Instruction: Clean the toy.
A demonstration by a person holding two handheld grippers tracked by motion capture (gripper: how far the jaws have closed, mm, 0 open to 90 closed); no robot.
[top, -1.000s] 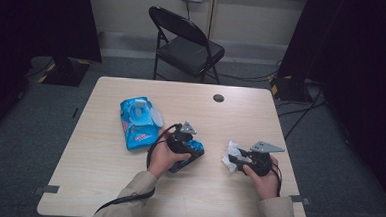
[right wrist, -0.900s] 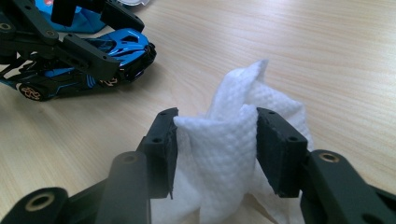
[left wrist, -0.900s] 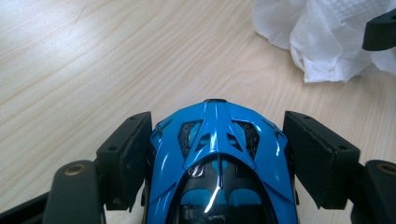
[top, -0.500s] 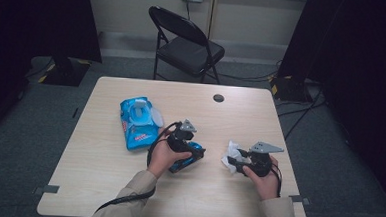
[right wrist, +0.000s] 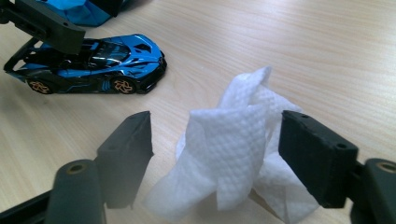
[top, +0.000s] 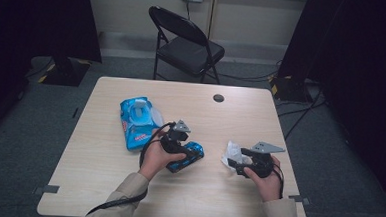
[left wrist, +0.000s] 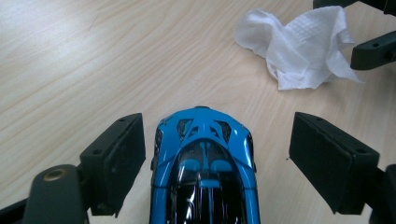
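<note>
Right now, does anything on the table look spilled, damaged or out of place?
Nothing stands out. The toy car stands upright on its wheels, the white wipe lies crumpled but dry-looking beside it, and the blue wipes pack lies flat.

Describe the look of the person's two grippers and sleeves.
Both claws are black. The left claw and right claw each carry a grey three-cornered plate on top. Their jaws are flat, blocky black pads with small screw holes, and a brass-coloured fastener sits at a jaw's base. A black cable loops from the left claw down along the forearm. The sleeves are tan, cuffed at the wrists.
</note>
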